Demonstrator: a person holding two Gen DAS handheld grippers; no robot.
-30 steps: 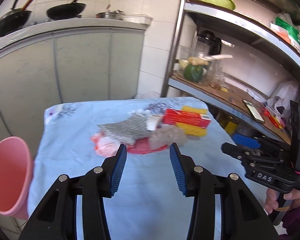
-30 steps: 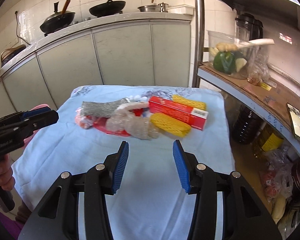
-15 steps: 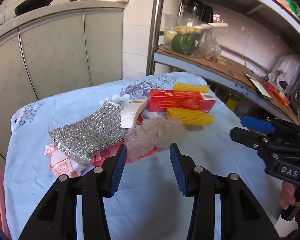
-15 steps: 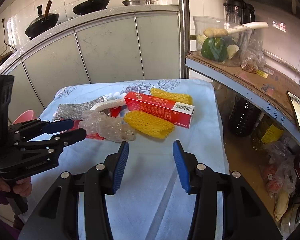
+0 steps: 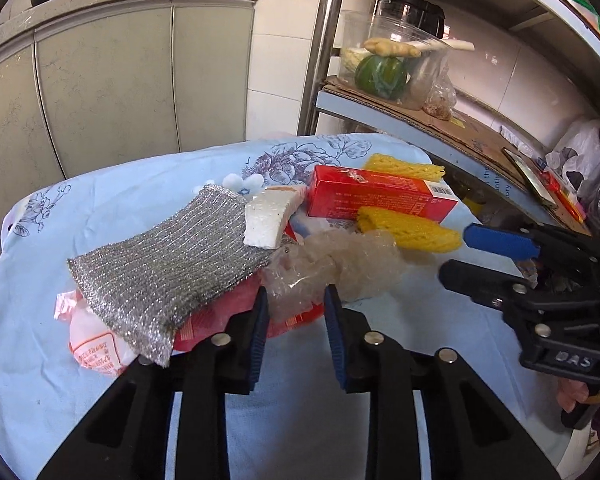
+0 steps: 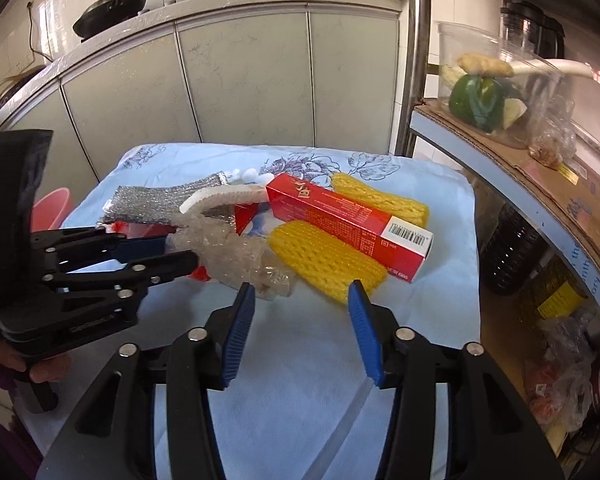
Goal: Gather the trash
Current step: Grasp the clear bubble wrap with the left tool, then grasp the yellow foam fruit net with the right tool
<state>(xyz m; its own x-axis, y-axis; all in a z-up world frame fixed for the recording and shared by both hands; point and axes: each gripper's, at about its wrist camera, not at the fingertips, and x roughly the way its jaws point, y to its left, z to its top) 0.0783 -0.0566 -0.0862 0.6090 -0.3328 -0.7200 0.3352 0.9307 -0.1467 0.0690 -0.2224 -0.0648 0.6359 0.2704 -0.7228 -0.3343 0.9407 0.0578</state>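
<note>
Two grippers work at the heap of trash on the pale blue cloth. In the left wrist view the left gripper sits at lower centre, its jaws just closed in from a wide spread to a narrow gap around the near end of the crumpled clear plastic wrap; the blue pads appear to pinch it, though the contact is partly hidden. A second ago the heap lay well beyond those fingers; now they are at it. The wrap runs from lower left toward the right of the frame.

In the right wrist view the right gripper stands at lower centre, jaws just widened and spread apart with nothing between them, tips just short of the nearer yellow foam net. Its long axis slants from upper left to lower right. Behind it the red carton lies on the same slant, barcode end to the right. A second foam net lies beyond, and the silver scouring cloth sits at the left.
</note>
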